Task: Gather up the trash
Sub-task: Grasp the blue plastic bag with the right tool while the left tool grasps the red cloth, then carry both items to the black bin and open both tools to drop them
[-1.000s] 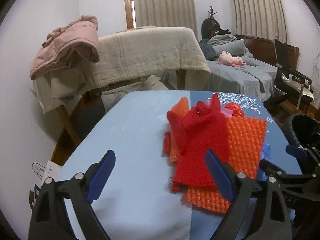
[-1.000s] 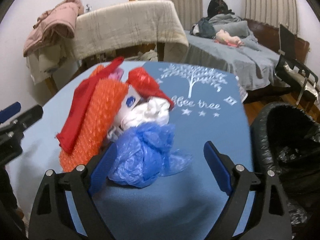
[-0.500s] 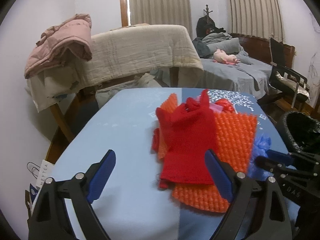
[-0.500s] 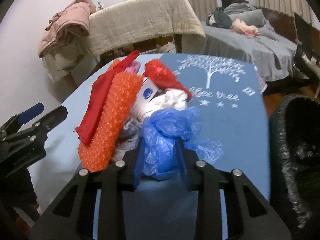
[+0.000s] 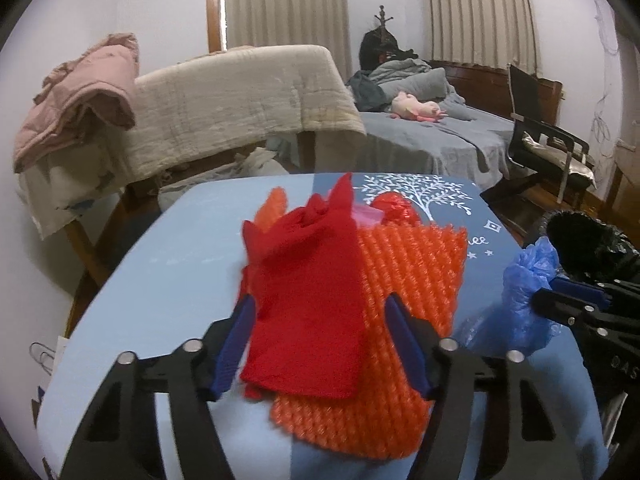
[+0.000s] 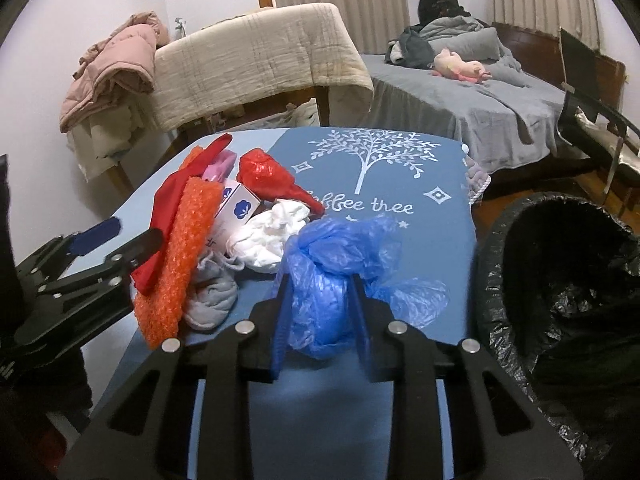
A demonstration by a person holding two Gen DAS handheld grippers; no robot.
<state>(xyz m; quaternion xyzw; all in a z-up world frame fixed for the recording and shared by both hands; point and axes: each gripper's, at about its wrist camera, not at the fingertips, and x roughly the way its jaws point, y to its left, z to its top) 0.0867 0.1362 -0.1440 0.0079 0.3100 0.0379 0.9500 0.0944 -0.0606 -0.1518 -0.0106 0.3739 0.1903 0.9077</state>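
Note:
A pile of trash lies on the blue table [image 6: 432, 240]. My right gripper [image 6: 320, 312] is shut on a crumpled blue plastic bag [image 6: 336, 264], which also shows in the left wrist view [image 5: 528, 292]. My left gripper [image 5: 320, 340] has its jaws closing around a red cloth [image 5: 308, 292] that lies on orange bubble wrap [image 5: 400, 320], with the pads near the cloth's edges. In the right wrist view the pile holds the orange bubble wrap [image 6: 180, 256], a white crumpled paper [image 6: 272, 236], a red plastic bag [image 6: 268, 176] and a small white box [image 6: 236, 208].
A bin lined with a black bag [image 6: 560, 280] stands at the table's right edge. Behind the table are a chair draped with a beige blanket [image 5: 240, 96], a pink jacket [image 5: 80, 88], a grey bed [image 5: 432, 128] and a black chair [image 5: 548, 140].
My right gripper has shut on the blue plastic bag and lifted it slightly. My left gripper has moved forward over the red cloth and its jaws have narrowed around it.

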